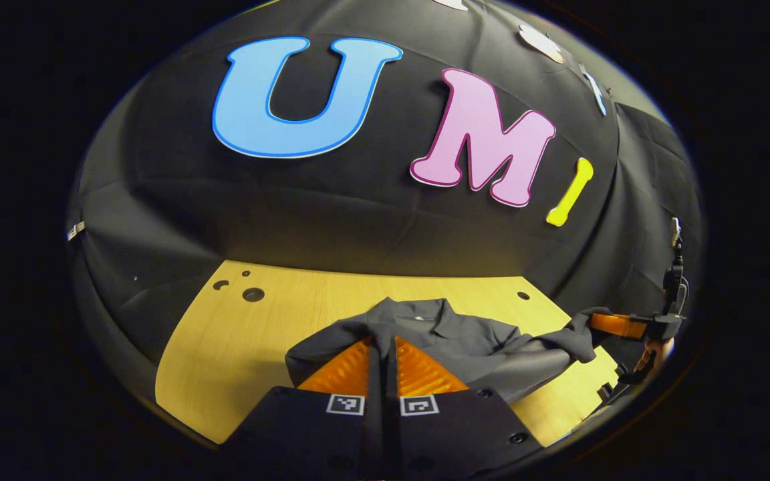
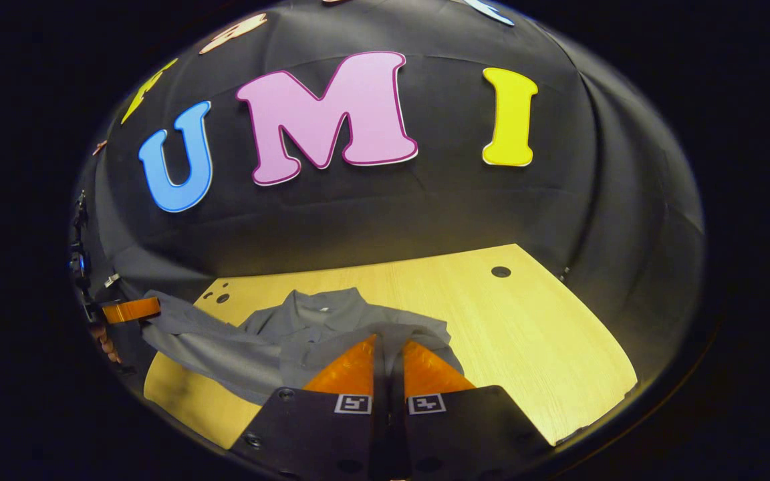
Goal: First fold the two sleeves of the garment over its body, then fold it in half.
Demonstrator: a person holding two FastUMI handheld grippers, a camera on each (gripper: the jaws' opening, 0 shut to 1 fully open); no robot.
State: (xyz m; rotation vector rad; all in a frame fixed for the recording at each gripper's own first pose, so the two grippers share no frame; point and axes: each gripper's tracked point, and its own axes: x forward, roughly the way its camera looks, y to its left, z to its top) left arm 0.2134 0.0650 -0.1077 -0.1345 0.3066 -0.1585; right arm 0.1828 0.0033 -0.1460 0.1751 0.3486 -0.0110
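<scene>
Left gripper (image 1: 381, 342) sits at six o'clock in the left gripper view, its fingers pinched together on a fold of the dark grey collared cloth shirt (image 1: 455, 341), one sleeve clamped and lifted. Right gripper (image 2: 388, 342) does likewise in the right gripper view, clenched on the other sleeve (image 2: 385, 332). Across the left gripper view at three o'clock, the right gripper reaches in level, cloth draped from its tips. Between them the shirt lies collar-away on the pale wooden table (image 2: 532, 334).

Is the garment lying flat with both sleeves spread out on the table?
No. In the left gripper view the shirt is bunched on the table, each sleeve lifted by a gripper with closed jaws.
</scene>
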